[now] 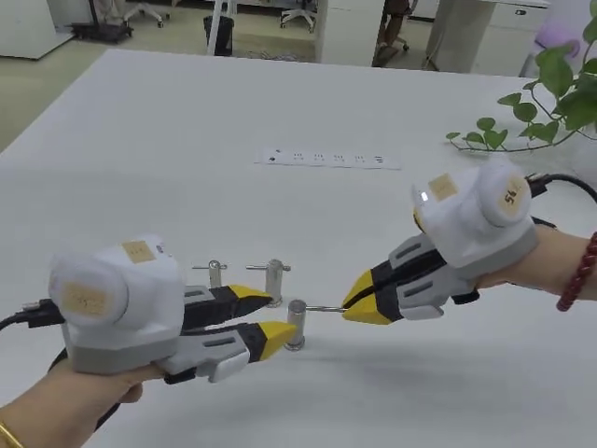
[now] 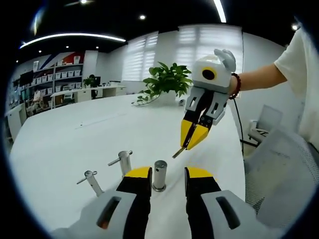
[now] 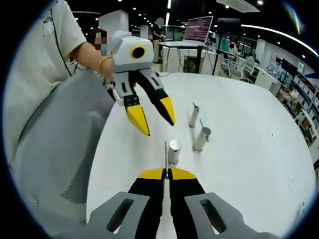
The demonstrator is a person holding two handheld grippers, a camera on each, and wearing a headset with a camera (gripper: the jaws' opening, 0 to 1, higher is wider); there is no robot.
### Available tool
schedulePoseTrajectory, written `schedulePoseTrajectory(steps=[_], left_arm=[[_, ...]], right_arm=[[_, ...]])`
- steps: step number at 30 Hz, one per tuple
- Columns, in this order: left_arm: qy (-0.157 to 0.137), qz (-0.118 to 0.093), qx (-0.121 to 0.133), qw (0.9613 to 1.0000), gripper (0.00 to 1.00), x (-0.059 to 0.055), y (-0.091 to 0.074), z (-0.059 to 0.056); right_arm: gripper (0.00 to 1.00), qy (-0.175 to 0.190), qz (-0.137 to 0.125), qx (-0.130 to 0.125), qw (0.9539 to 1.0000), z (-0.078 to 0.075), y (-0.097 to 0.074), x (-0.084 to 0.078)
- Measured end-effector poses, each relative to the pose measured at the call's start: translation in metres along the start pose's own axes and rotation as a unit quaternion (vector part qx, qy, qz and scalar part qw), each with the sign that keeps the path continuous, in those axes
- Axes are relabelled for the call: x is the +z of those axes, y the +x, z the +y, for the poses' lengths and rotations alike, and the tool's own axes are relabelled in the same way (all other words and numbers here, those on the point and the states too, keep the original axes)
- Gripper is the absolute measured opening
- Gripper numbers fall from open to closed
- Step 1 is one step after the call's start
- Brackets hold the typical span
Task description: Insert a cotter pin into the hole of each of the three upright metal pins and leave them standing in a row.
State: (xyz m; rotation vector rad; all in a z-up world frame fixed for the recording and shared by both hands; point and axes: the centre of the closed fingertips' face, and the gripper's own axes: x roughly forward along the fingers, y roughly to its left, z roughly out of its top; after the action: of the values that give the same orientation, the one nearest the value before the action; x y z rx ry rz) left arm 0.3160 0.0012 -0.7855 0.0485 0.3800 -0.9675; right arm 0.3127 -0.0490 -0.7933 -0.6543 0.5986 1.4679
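Note:
Three short upright metal pins stand in a row on the white table. The two farther pins (image 1: 215, 273) (image 1: 274, 275) each have a cotter pin through the top. The nearest pin (image 1: 296, 323) (image 2: 159, 175) (image 3: 173, 152) has none. My left gripper (image 1: 270, 315) (image 2: 168, 174) is open, its yellow tips on either side of that pin without touching it. From the right, my right gripper (image 1: 359, 303) (image 3: 166, 173) is shut on a thin cotter pin (image 1: 326, 308) (image 3: 165, 154), whose free end points at the nearest pin's top, just short of it.
A white strip with small marks (image 1: 326, 159) lies flat farther back on the table. A leafy potted plant (image 1: 550, 93) reaches in at the back right. The wide white tabletop (image 1: 140, 140) stretches out behind the pins.

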Motion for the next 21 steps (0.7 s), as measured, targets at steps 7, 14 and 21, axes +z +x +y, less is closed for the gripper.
schedulePoseTrajectory(steps=[7, 14, 21], left_arm=[[0.009, 0.021, 0.018, 0.9996, 0.25, -0.010, 0.013, 0.007], [0.012, 0.034, 0.024, 0.9990, 0.24, -0.017, 0.024, 0.012], [0.016, 0.051, 0.031, 0.9981, 0.20, -0.025, 0.032, 0.015]], right_arm=[[0.03, -0.002, 0.017, -0.004, 0.9998, -0.009, 0.004, -0.011], [0.03, -0.008, 0.029, -0.003, 0.9995, -0.016, 0.009, -0.019], [0.04, -0.008, 0.030, -0.002, 0.9995, -0.018, 0.014, -0.021]])
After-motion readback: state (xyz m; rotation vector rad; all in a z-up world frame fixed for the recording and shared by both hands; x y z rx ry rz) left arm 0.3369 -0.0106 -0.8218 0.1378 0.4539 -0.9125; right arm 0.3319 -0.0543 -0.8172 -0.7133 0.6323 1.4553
